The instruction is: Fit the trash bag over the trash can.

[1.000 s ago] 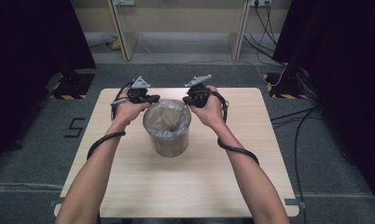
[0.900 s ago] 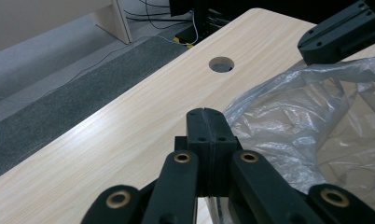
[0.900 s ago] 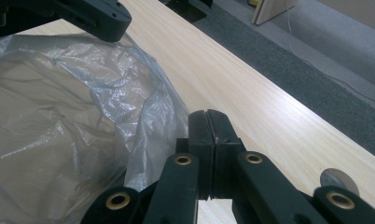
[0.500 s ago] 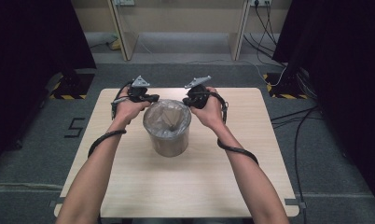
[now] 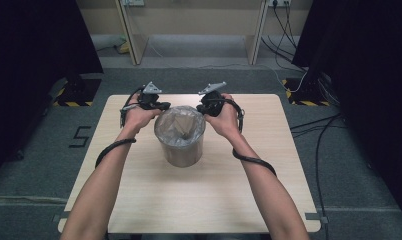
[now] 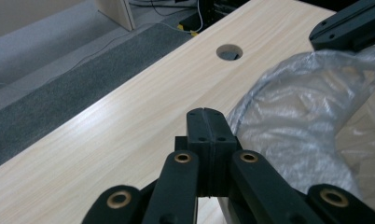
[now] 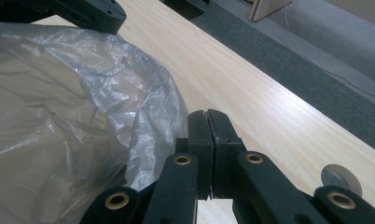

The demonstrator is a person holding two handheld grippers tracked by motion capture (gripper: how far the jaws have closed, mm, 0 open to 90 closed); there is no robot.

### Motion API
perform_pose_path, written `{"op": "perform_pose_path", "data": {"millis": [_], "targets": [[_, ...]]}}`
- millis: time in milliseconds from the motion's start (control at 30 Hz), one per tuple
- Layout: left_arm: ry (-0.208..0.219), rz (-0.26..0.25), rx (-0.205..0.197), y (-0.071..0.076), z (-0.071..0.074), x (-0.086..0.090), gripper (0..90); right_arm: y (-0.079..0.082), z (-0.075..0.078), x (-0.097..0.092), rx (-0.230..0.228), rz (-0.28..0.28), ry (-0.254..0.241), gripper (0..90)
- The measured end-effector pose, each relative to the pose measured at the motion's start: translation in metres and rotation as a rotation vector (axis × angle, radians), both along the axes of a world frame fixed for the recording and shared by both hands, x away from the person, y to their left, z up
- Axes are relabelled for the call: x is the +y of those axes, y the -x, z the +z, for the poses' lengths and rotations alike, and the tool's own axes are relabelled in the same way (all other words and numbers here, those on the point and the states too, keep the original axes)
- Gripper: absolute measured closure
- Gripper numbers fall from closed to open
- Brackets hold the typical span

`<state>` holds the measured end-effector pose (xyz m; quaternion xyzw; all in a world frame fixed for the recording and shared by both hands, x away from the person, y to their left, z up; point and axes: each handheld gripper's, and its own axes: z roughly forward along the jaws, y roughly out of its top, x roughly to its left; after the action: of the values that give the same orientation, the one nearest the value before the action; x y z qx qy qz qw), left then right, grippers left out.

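both jaws pressed tight together, gripping nothing: left gripper (image 5: 161,106) and right gripper (image 5: 205,106) flank the bag-lined bin (image 5: 180,136) mid-frame.

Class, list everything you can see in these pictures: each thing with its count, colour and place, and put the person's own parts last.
Bin: one, grey-brown, middle of the table.
Plastic liner: one, clear, crinkled, folded over the bin's rim.
Table: one, pale wood, with a round hole near each far corner.
Carpet: grey, around the table.
Left gripper: one, black, jaws shut, at the liner's left edge.
Right gripper: one, black, jaws shut, at the liner's right edge.
Forearms: two, bare, entering from the bottom.
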<state>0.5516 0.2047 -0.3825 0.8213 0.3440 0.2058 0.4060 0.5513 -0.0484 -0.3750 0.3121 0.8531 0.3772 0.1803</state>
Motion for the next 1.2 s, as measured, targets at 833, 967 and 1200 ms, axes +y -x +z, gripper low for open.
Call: {"op": "perform_pose_path", "data": {"millis": [833,967,1200], "targets": [[0.009,0.014,-0.029,0.014,-0.003,0.018,89.7,0.015,0.004,-0.016,-0.002,-0.014,0.028,74.3],[0.008,0.013,-0.042,0.017,-0.001,0.021,89.7,0.016,0.004,-0.019,-0.016,-0.042,-0.004,71.5],[0.008,0.021,-0.057,0.020,0.000,0.026,89.4,0.018,0.000,-0.023,-0.006,-0.044,-0.011,70.4]]}}
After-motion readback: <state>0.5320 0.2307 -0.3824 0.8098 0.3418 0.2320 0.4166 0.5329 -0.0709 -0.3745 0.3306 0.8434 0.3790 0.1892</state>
